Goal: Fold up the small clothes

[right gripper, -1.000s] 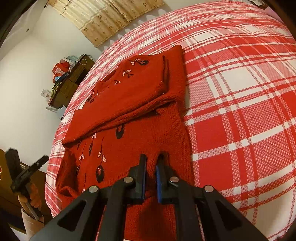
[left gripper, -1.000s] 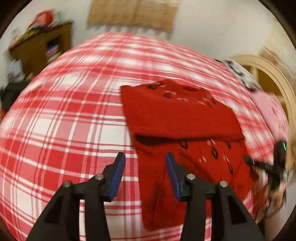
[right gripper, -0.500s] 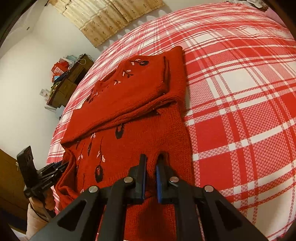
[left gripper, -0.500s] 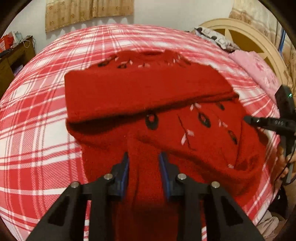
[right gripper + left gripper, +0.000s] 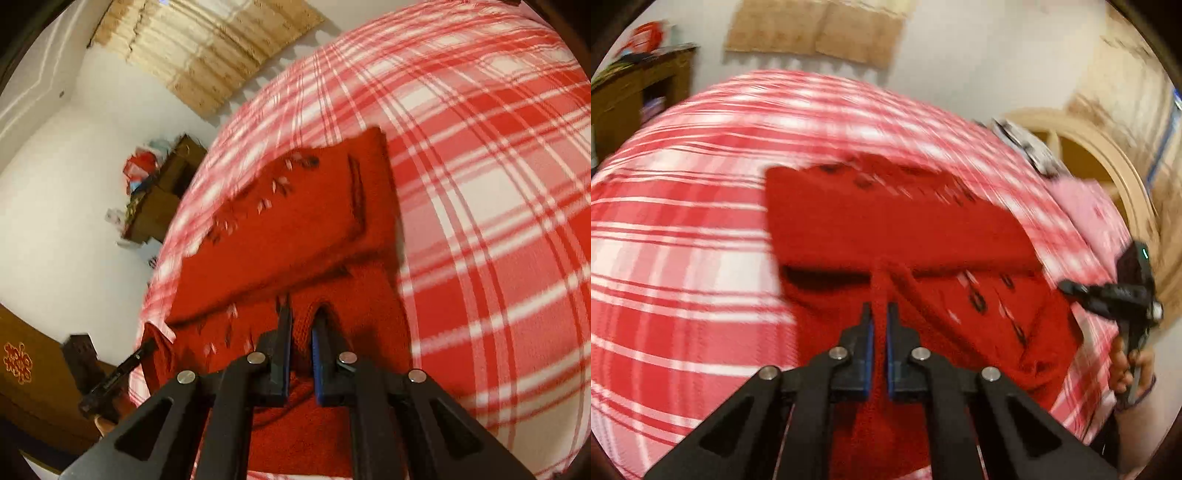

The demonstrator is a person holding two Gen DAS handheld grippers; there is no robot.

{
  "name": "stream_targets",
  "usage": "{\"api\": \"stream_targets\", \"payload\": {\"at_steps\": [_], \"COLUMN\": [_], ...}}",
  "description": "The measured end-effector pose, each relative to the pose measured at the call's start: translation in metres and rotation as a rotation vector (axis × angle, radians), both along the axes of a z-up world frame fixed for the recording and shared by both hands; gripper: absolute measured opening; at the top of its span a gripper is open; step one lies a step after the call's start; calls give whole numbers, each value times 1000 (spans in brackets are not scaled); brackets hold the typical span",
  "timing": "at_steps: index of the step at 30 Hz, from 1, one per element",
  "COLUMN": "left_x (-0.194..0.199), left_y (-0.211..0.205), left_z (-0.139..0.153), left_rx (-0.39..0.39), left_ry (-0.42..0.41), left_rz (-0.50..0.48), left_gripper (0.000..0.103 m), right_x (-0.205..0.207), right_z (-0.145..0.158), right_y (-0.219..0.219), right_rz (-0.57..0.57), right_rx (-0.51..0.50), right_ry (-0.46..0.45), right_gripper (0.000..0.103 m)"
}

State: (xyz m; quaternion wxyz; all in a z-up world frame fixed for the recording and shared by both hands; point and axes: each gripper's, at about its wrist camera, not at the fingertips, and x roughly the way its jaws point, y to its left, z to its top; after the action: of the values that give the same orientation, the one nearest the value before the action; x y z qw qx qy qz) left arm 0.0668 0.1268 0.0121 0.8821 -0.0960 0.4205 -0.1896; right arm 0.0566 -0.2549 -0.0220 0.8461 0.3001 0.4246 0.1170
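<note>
now your left gripper [image 5: 879,325] is clenched on the near hem of the red sweater [image 5: 886,229]; its jaws have just been closing, and a pinched ridge of knit stands up between the blue pads where a second ago they stood wide over the checked bedspread [image 5: 683,258] beside the garment. your right gripper [image 5: 300,332] is pinched on the hem too, a fold of knit bunched between its pads, as it was a second ago. the sweater lies on the bedspread with its far part already doubled over toward you, and the near half is flat below that fold. both views are smeared, so you look to be moving. with both hem corners in hand, you seem ready to carry the near half up and over the folded band. keep the two corners level as you lift, since the knit is soft and likely to sag or skew between the grips.
</note>
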Motion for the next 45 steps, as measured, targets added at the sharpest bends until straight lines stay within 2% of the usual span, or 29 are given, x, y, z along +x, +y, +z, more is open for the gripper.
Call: {"api": "stream_targets", "payload": {"at_steps": [2,4,5,7,8,9,10,11,14,17,19,24,26,28,30,31,33,36,41,45], "left_x": [6,13,13,10,8,6,6,6,8,8,7,7,8,9,10,11,12,13,1,-5], "left_y": [10,18,18,18,17,17,17,18,22,20,18,15,14,12,10,9,6,3,1,8], "left_z": [-2,-14,-22,-31,-35,-38,-39,-39,-41,-44,-43,-43,-43,-43,-43,-43,-43,-43,-33,-16], "left_rx": [2,-3,-3,-6,-12,-17,-23,-32,-79,-63,-49,-30,-18,-4,12,21,32,49,59,18], "left_ry": [6,53,74,89,90,88,86,84,88,88,82,71,66,61,58,57,51,42,14,-6], "left_rz": [55,102,112,114,114,117,122,127,143,140,138,126,117,108,99,95,85,79,62,85], "left_gripper": [5,5,5,5,5,5,5,5,5,6,6,6,6,6,8,10,11,10,6,6], "right_x": [9,13,13,4,-1,-6,-11,-18,-22,-16,-10,10,22,28,28,26,22,14,-9,-22], "right_z": [-1,-5,-7,-8,-5,-3,0,3,10,13,10,-7,-16,-22,-25,-25,-21,-13,17,46], "right_y": [-3,-9,-15,-34,-40,-44,-47,-49,-39,2,24,45,47,51,56,58,58,52,49,46], "right_rz": [-12,-11,-19,-59,-73,-84,-95,-110,-73,57,131,170,182,205,202,202,200,177,139,100], "right_rx": [-15,19,58,142,149,143,132,109,8,-249,-352,-510,-519,-515,-595,-624,-612,-564,-519,-492], "right_ry": [-4,23,33,-6,-27,-43,-59,-87,-118,-113,-119,-98,-77,-65,-65,-66,-64,-64,-132,-197], "right_gripper": [9,12,13,19,32,48,55,60,60,60,60,60,60,56,36,30,6,6,6,6]}}
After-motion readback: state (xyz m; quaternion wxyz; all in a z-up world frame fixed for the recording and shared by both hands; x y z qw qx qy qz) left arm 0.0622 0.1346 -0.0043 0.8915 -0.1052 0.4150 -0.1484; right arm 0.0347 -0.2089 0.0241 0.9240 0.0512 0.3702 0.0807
